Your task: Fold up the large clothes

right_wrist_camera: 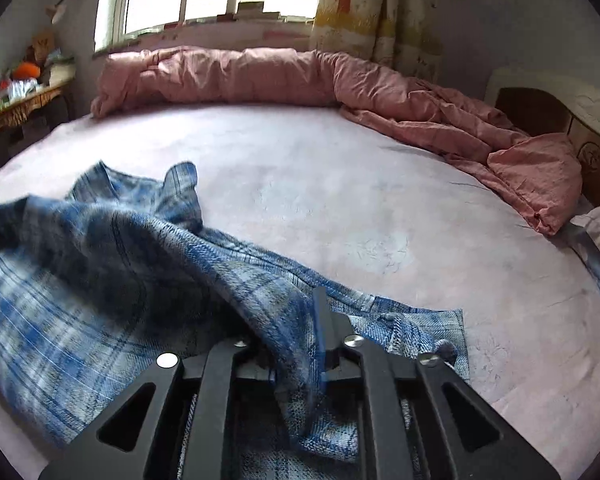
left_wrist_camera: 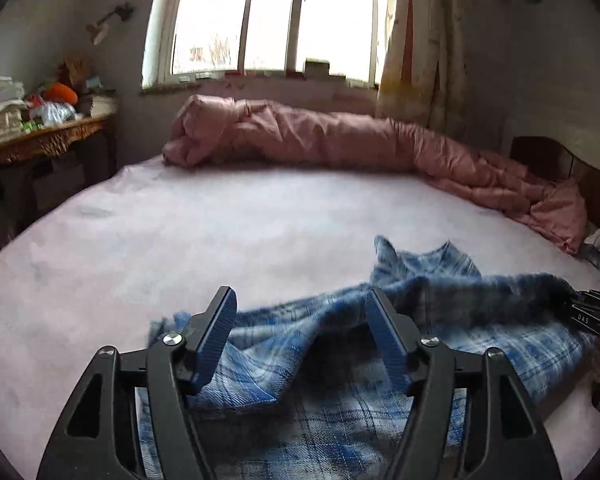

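A blue and white plaid shirt (left_wrist_camera: 300,344) lies crumpled on the pale pink bed sheet (left_wrist_camera: 180,232). My left gripper (left_wrist_camera: 300,312) is open just above the shirt's near part, its blue-padded fingers (left_wrist_camera: 220,320) spread wide with cloth between and under them. In the right wrist view the same shirt (right_wrist_camera: 100,264) spreads to the left, and my right gripper (right_wrist_camera: 296,320) is shut on a raised fold of it. One finger (right_wrist_camera: 324,320) shows; the other is hidden under cloth. The right gripper's body shows at the left wrist view's right edge (left_wrist_camera: 592,316).
A rolled pink duvet (left_wrist_camera: 320,136) lies along the far side of the bed under the window (left_wrist_camera: 268,20) and curves down the right side (right_wrist_camera: 500,148). A cluttered wooden table (left_wrist_camera: 40,136) stands at the left. A headboard (right_wrist_camera: 560,120) is at the right.
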